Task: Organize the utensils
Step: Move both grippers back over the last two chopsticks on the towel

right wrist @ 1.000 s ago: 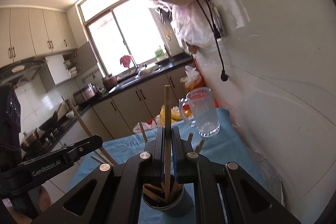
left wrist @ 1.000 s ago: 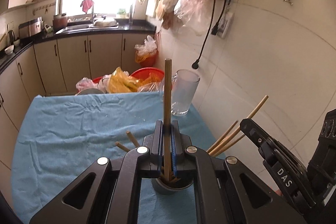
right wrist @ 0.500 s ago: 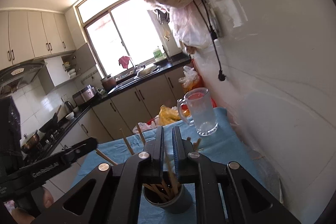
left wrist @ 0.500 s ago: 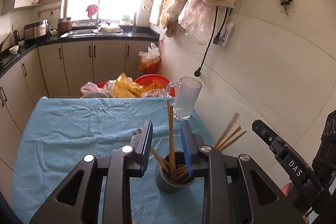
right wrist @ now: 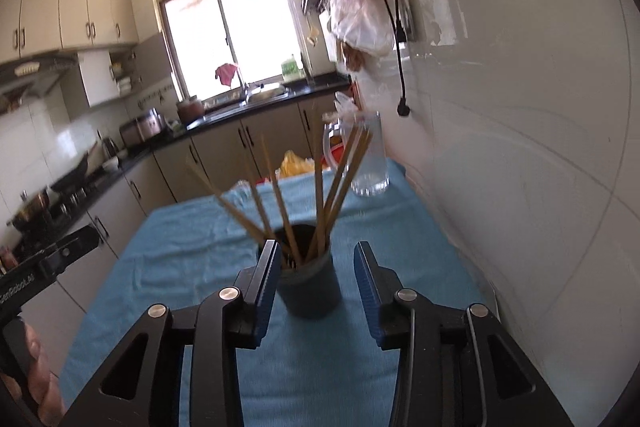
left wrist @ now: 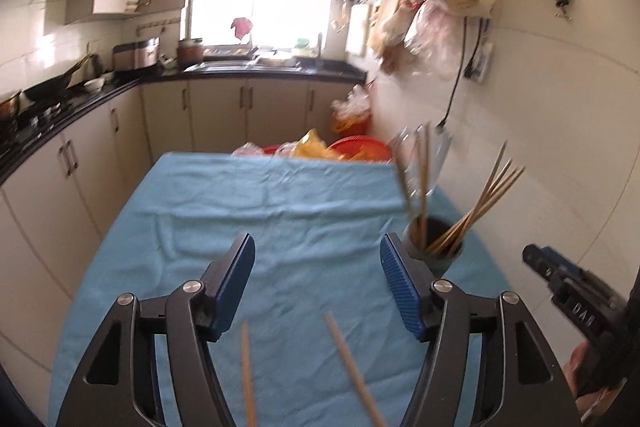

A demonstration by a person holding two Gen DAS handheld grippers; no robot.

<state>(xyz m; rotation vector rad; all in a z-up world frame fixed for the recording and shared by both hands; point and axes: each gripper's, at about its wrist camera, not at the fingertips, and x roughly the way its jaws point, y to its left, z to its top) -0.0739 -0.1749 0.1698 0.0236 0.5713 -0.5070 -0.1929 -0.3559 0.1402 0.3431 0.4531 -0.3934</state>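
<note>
A dark grey cup point(right wrist: 310, 287) stands on the blue tablecloth point(right wrist: 200, 255) and holds several wooden chopsticks point(right wrist: 320, 187) that fan out of it. My right gripper point(right wrist: 316, 281) is open and empty, with the cup just beyond its jaws. In the left wrist view the cup point(left wrist: 434, 251) stands to the right of my left gripper point(left wrist: 316, 281), which is open and empty. Two loose chopsticks point(left wrist: 352, 367) lie on the cloth point(left wrist: 280, 211) under the left gripper.
A glass mug point(right wrist: 370, 155) stands at the table's far right by the white tiled wall point(right wrist: 520, 147). Plastic bags and a red basin point(left wrist: 360, 147) sit past the table's far edge. Cabinets and a counter point(left wrist: 80, 147) run along the left.
Both grippers let go of the chopsticks they held upright in the cup, opened wide and drew back. The left gripper also shifted left, over two loose chopsticks.
</note>
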